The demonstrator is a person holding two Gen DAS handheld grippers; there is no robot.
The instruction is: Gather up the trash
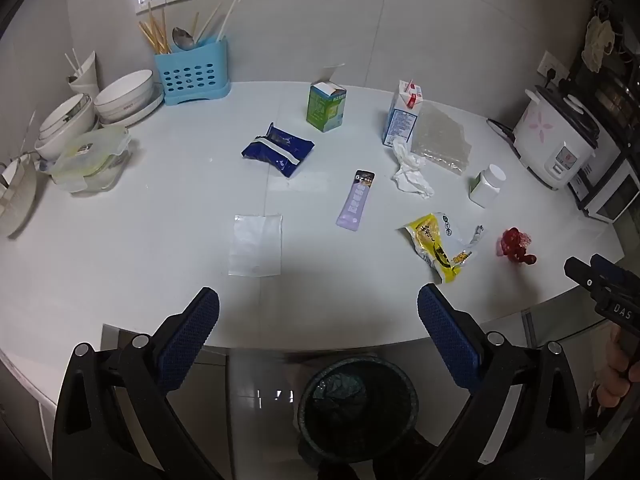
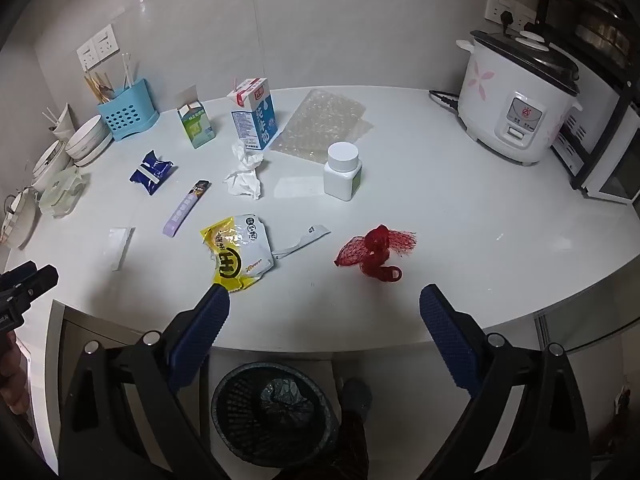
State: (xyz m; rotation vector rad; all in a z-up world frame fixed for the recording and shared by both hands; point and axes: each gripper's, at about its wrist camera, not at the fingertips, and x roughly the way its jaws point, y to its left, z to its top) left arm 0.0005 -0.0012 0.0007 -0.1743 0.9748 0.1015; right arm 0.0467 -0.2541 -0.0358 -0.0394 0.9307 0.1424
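White kitchen counter, trash-strewn.

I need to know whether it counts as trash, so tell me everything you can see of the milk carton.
The milk carton is a tall blue-and-white box with a red-and-white gable top and a straw poking out, so it looks opened. It looks like coated paperboard, with fine print on one side and large characters on another. It stands upright near the back of the counter. Bubble wrap lies against its right side, and a crumpled tissue sits at its base.

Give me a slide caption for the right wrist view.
Open right gripper hovers at the counter edge before a yellow wrapper and red net, mesh bin below.
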